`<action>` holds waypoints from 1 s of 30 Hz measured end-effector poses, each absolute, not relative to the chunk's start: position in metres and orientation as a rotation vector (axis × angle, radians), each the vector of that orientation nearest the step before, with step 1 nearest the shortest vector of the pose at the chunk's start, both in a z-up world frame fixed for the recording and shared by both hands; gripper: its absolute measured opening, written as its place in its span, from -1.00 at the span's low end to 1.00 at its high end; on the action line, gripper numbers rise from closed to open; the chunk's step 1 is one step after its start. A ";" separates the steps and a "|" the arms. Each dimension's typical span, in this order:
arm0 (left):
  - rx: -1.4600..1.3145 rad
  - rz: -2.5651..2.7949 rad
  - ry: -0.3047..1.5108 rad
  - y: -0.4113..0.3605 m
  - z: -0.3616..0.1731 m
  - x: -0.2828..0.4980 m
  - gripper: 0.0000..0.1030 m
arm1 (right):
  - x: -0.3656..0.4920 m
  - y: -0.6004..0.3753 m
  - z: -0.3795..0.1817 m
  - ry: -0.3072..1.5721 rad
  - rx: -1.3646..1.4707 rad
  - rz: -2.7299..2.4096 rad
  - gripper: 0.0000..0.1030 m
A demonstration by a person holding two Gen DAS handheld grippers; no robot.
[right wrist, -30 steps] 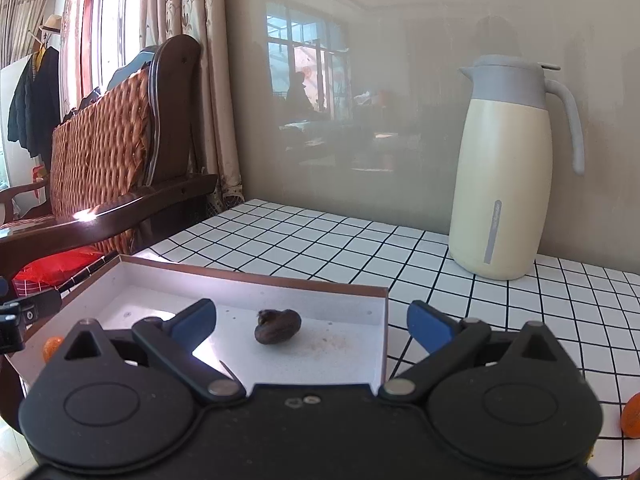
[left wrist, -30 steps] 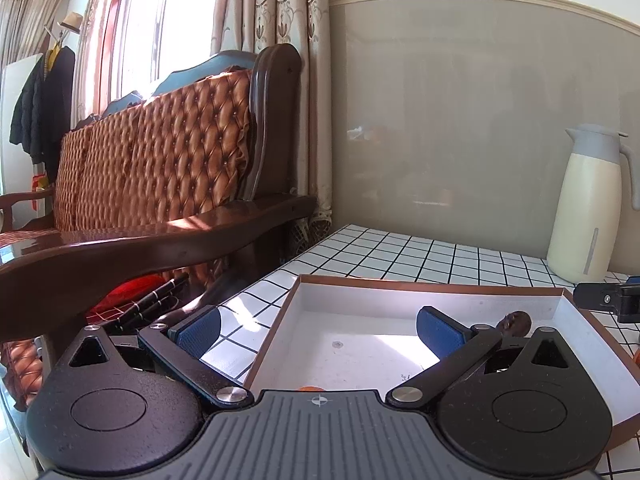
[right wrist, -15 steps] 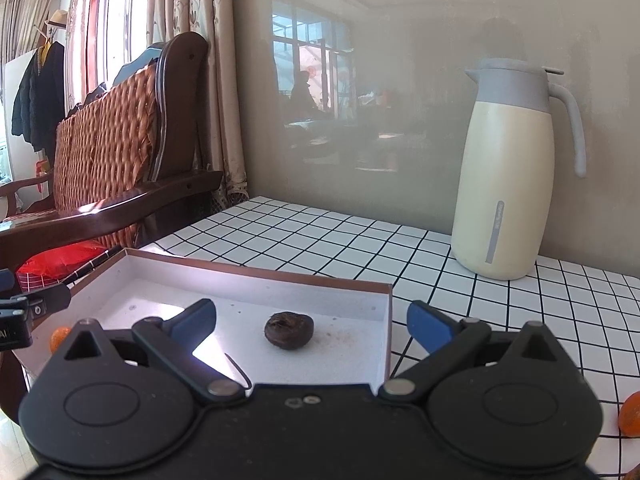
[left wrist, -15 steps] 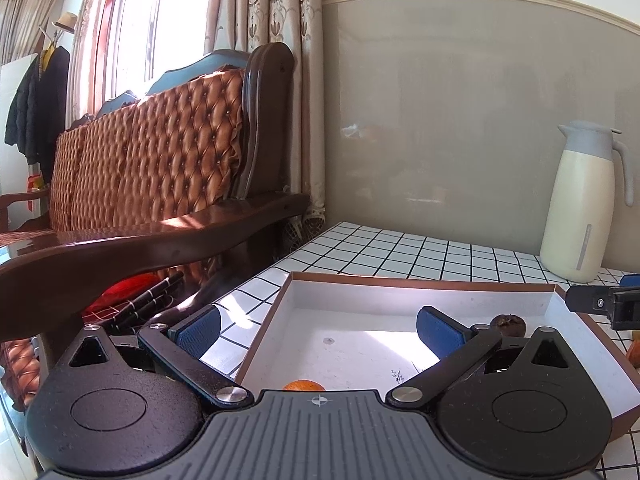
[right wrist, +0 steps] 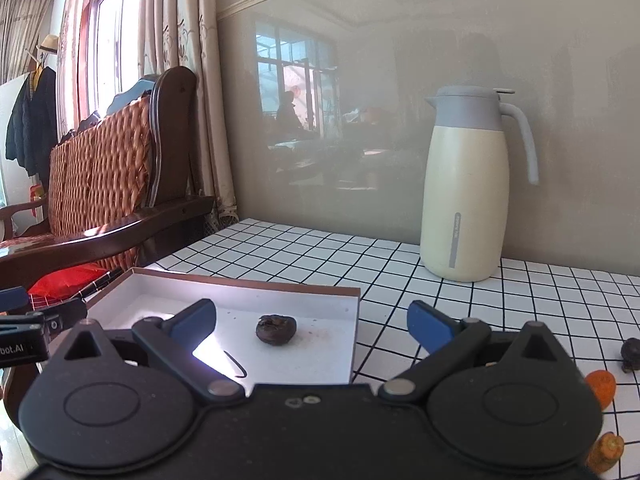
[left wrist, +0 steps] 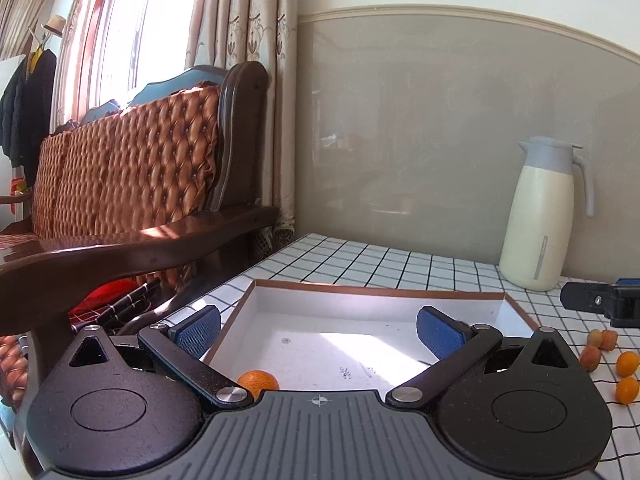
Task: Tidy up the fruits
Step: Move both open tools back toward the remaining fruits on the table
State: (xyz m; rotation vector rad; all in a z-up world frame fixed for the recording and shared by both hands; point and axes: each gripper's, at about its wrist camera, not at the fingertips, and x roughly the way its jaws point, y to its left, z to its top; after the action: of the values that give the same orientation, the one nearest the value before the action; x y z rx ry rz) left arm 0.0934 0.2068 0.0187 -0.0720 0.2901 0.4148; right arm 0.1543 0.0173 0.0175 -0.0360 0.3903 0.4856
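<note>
Fruits split: orange (left wrist: 258, 382) in box (left wrist: 372, 289) near edge, close under our left gripper (left wrist: 318, 328); dark fruit (right wrist: 276, 329) on box floor toward its right wall. Small oranges (left wrist: 626, 364) and brownish fruits (left wrist: 602, 338) loose on checked table (left wrist: 400, 264), right of box. Our left gripper jaws wide apart, holding nothing. Our right gripper (right wrist: 312, 320) also spread wide, empty, straddling box right wall. Jug (right wrist: 468, 184) upright by wall, well apart from box.

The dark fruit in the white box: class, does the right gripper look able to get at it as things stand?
Probably yes. The right gripper is open and empty, the dark fruit lies alone just ahead between its fingers, and the box has low walls and no lid.
</note>
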 end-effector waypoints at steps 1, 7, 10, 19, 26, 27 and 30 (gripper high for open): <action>-0.069 0.406 0.282 0.201 0.022 0.092 1.00 | 0.150 0.012 0.019 0.388 -0.027 0.482 0.87; -0.063 0.355 0.248 0.170 0.026 0.070 1.00 | 0.122 -0.018 0.029 0.340 -0.032 0.442 0.87; -0.079 0.329 0.256 0.154 0.023 0.061 1.00 | 0.109 -0.035 0.030 0.331 -0.014 0.422 0.87; -0.043 0.215 0.214 0.100 0.023 0.044 1.00 | 0.079 -0.072 0.028 0.326 -0.028 0.359 0.87; -0.025 0.152 0.229 0.073 0.019 0.048 1.00 | 0.064 -0.091 0.020 0.309 -0.121 0.280 0.87; -0.026 0.145 0.233 0.071 0.018 0.049 1.00 | 0.064 -0.094 0.019 0.312 -0.122 0.269 0.87; -0.019 0.133 0.242 0.063 0.016 0.054 1.00 | 0.062 -0.109 0.017 0.319 -0.113 0.246 0.86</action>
State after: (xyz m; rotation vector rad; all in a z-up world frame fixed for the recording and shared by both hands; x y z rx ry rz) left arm 0.0542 0.0635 0.0159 -0.0194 0.2420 0.1329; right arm 0.0620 -0.1086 0.0171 -0.1126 0.3188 0.2464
